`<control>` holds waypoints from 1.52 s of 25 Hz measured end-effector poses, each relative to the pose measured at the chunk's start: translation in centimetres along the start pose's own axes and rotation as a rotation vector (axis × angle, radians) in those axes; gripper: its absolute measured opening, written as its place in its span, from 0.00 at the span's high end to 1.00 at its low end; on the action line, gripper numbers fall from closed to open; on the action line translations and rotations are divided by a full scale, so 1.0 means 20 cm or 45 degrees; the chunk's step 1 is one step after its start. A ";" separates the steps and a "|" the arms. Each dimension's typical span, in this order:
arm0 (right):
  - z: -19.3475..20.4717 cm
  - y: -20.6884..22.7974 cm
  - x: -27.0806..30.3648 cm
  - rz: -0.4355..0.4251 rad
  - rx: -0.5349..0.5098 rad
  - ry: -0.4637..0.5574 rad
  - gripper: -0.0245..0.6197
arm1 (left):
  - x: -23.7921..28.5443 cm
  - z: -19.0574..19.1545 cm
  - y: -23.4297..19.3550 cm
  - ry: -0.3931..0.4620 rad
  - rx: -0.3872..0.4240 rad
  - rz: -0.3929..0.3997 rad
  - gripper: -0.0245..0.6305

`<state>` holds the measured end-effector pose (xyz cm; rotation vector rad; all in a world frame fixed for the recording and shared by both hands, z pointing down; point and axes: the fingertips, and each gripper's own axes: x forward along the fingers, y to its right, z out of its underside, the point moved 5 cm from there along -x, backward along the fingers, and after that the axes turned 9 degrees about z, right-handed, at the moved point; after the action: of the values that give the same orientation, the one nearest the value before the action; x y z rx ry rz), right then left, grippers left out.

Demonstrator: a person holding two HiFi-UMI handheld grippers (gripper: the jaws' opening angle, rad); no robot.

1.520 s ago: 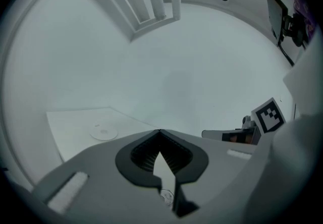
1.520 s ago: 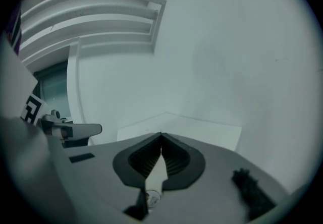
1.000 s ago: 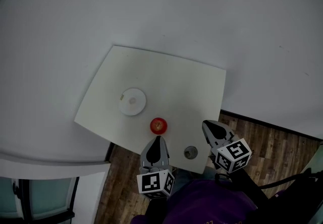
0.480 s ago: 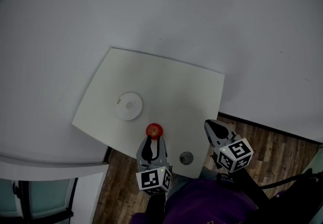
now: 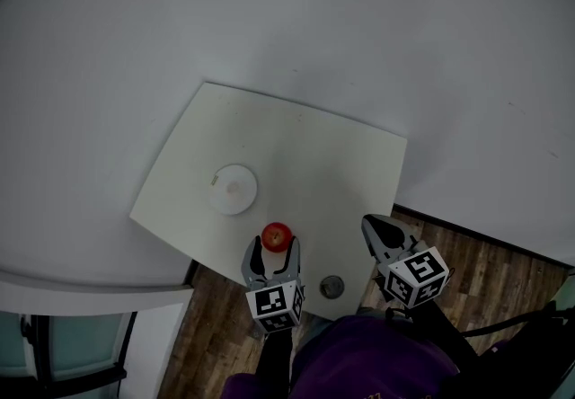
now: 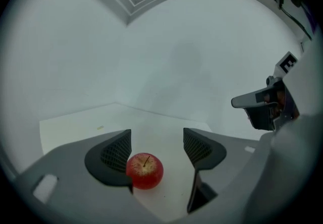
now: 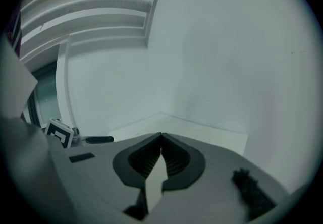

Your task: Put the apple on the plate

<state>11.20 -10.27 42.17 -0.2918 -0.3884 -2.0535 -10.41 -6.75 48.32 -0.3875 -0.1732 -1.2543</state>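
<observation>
A red apple (image 5: 277, 235) lies on the white table (image 5: 314, 155) near its front edge, and also shows in the left gripper view (image 6: 145, 170). My left gripper (image 5: 275, 250) (image 6: 157, 150) is open around it. Its jaws have just been opening, and the apple sits between them, close against the left pad (image 6: 117, 151) and apart from the right one. A small white plate (image 5: 235, 189) rests on the table beyond the apple, to the left. My right gripper (image 5: 381, 228) (image 7: 161, 141) hovers at the table's front right corner, shut with nothing in it.
A small round grey fitting (image 5: 332, 286) sits in the table near its front edge, between the two grippers. Wooden floor (image 5: 503, 271) lies to the right and below. A white wall stands behind the table.
The left gripper has come down around the apple and its jaws have spread from shut to wide. The right gripper stays in about the same place.
</observation>
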 end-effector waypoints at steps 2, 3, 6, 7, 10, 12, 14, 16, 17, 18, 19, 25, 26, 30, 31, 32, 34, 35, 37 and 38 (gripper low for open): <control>0.00 0.00 0.01 0.000 -0.003 -0.003 0.95 | 0.03 0.04 -0.03 -0.034 -0.010 -0.001 0.45; 0.00 0.01 0.02 0.000 -0.004 -0.006 0.95 | 0.04 0.06 -0.04 -0.053 -0.013 -0.007 0.43; 0.00 0.03 0.04 0.003 -0.009 -0.015 0.95 | 0.09 0.13 -0.07 -0.112 -0.036 -0.005 0.39; 0.00 0.03 0.04 0.006 -0.009 -0.017 0.95 | 0.10 0.15 -0.07 -0.134 -0.045 0.003 0.39; 0.00 0.05 0.05 0.013 -0.010 -0.020 0.95 | 0.14 0.19 -0.09 -0.185 -0.044 0.006 0.38; -0.01 0.05 0.06 0.014 -0.013 -0.022 0.95 | 0.16 0.21 -0.10 -0.206 -0.043 -0.003 0.37; -0.01 0.06 0.07 0.015 -0.017 -0.022 0.95 | 0.18 0.24 -0.12 -0.223 -0.052 -0.012 0.37; -0.01 0.06 0.07 0.017 -0.021 -0.023 0.95 | 0.19 0.25 -0.14 -0.237 -0.063 -0.023 0.36; -0.01 0.07 0.08 0.018 -0.022 -0.025 0.95 | 0.20 0.26 -0.15 -0.243 -0.068 -0.028 0.36; -0.01 0.07 0.08 0.019 -0.023 -0.026 0.95 | 0.21 0.26 -0.16 -0.249 -0.074 -0.029 0.36; -0.01 0.07 0.09 0.020 -0.024 -0.028 0.95 | 0.21 0.27 -0.16 -0.256 -0.079 -0.028 0.36; -0.02 0.08 0.12 0.024 -0.028 -0.037 0.95 | 0.26 0.32 -0.19 -0.308 -0.095 -0.018 0.36; -0.02 0.08 0.12 0.024 -0.028 -0.038 0.95 | 0.27 0.32 -0.19 -0.312 -0.092 -0.021 0.36; -0.02 0.08 0.14 0.028 -0.026 -0.043 0.95 | 0.28 0.34 -0.21 -0.338 -0.082 -0.027 0.36; -0.02 0.08 0.14 0.029 -0.025 -0.044 0.95 | 0.29 0.34 -0.21 -0.345 -0.077 -0.028 0.36; -0.02 0.08 0.14 0.029 -0.024 -0.045 0.95 | 0.29 0.35 -0.21 -0.350 -0.074 -0.030 0.37; -0.02 0.08 0.15 0.029 -0.024 -0.045 0.95 | 0.29 0.35 -0.21 -0.347 -0.069 -0.036 0.37; -0.02 0.08 0.15 0.029 -0.023 -0.046 0.95 | 0.30 0.35 -0.21 -0.339 -0.066 -0.037 0.37; -0.01 0.08 0.15 0.033 -0.020 -0.047 0.95 | 0.30 0.35 -0.21 -0.325 -0.056 -0.039 0.37; -0.01 0.08 0.15 0.035 -0.018 -0.048 0.95 | 0.30 0.35 -0.21 -0.321 -0.054 -0.041 0.37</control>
<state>11.09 -13.53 43.33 -0.3426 -0.3909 -2.0272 -11.98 -10.52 57.62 -0.5814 -0.3690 -1.2398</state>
